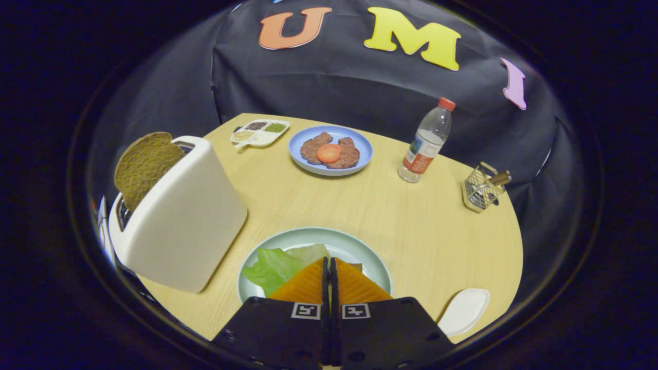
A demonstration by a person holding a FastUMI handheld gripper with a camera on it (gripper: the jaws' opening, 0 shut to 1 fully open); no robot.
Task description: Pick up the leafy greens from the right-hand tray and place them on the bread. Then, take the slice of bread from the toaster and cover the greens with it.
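Gripper (329, 263) fingers pressing together, gripping nothing, hovering over leafy greens (275, 264) lying on pale green plate (367, 254); bottle (427, 141) label unreadable.

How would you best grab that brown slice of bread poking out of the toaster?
Pinch the slice of bread by its rounded upper half, coming down from above the toaster; its lower part sits hidden in the slot. The gripper is closed now over the plate.

Greens (275, 265) on plate (354, 245), right of toaster (180, 221)
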